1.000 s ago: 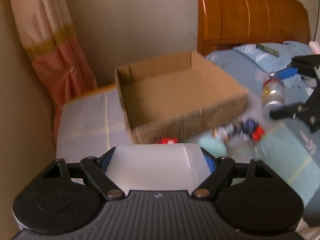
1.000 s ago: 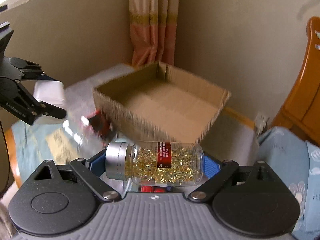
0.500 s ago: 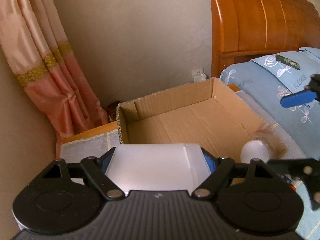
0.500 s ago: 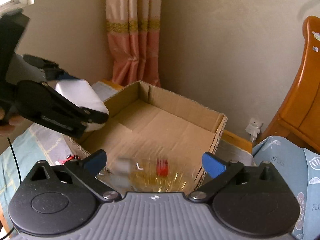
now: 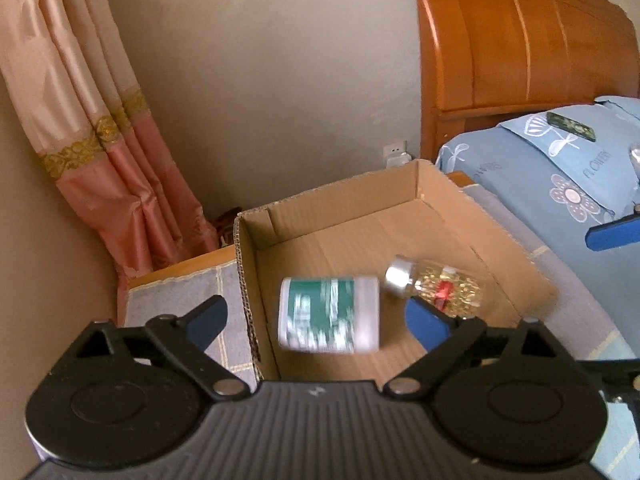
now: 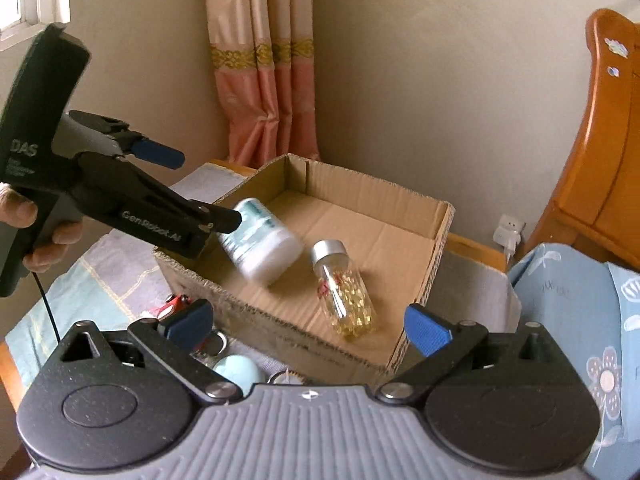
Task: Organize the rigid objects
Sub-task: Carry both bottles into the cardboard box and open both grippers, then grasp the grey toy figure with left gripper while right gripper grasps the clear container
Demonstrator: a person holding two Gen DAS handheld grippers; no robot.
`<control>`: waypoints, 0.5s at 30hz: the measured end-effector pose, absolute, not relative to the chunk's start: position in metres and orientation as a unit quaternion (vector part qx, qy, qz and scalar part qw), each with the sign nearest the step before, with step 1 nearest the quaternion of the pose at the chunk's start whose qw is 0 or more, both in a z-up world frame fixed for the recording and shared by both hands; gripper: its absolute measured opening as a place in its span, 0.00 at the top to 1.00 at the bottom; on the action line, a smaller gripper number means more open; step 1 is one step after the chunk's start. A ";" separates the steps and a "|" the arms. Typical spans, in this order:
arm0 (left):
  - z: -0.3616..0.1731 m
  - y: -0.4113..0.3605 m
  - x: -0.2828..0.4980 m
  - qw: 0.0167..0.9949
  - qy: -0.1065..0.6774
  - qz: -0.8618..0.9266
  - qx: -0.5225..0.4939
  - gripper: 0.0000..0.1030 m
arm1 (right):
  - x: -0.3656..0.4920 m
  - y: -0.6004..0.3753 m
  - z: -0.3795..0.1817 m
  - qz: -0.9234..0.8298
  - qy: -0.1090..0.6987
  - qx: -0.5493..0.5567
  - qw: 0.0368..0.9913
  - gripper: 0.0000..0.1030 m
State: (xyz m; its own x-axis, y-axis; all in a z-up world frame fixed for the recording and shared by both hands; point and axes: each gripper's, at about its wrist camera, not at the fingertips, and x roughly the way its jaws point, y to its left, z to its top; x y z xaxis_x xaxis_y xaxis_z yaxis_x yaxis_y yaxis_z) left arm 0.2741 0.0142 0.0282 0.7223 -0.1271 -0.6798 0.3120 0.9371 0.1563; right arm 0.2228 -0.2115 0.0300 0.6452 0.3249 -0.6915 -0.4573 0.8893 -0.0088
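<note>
Bottles, two, both inside the cardboard box (image 6: pixel 436 220) at mid-frame in each view. Item one: white bottle with green label (image 5: pixel 329 314), lying on its side, motion-blurred; in my left wrist view it sits at lower centre, between the spread fingers of the left gripper (image 5: pixel 316 320) but touched by neither pad. In my right wrist view the same bottle (image 6: pixel 262 240) appears left of centre, tilted, just past the dark fingertip, and I cannot tell whether it rests on the box floor. Item two: clear bottle of golden capsules (image 6: pixel 344 292), silver cap, red label, lying on the box floor just right of the white one; cap toward the far wall in the right wrist view. In the left wrist view it (image 5: pixel 436 288) lies right of centre, partly behind a blue pad.

Left gripper: jaws opening, nothing pressed. A hand (image 6: pixel 36 236) at the left edge of the right wrist view grips its handle.

Right gripper (image 6: pixel 308 324): jaws wide apart, empty, low in its frame over the near box wall.

Other entries: pink curtain (image 6: pixel 268 80) at upper centre; wooden headboard (image 5: pixel 520 48) upper right; blue floral bedding (image 5: pixel 540 168) at right; small red toy (image 6: pixel 176 304) and pale round object (image 6: pixel 236 372) outside the box, lower left.
</note>
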 end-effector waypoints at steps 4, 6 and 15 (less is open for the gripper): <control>0.033 0.013 0.252 0.919 0.347 -0.123 0.139 0.05 | 0.204 -0.211 0.032 0.201 0.360 -0.095 0.906 0.00; 0.036 0.013 0.240 0.919 0.345 -0.127 0.142 0.05 | 0.194 -0.212 0.032 0.190 0.361 -0.093 0.908 0.00; 0.028 0.019 0.174 0.922 0.348 -0.117 0.122 0.04 | 0.155 -0.221 0.006 0.152 0.381 -0.050 0.910 0.00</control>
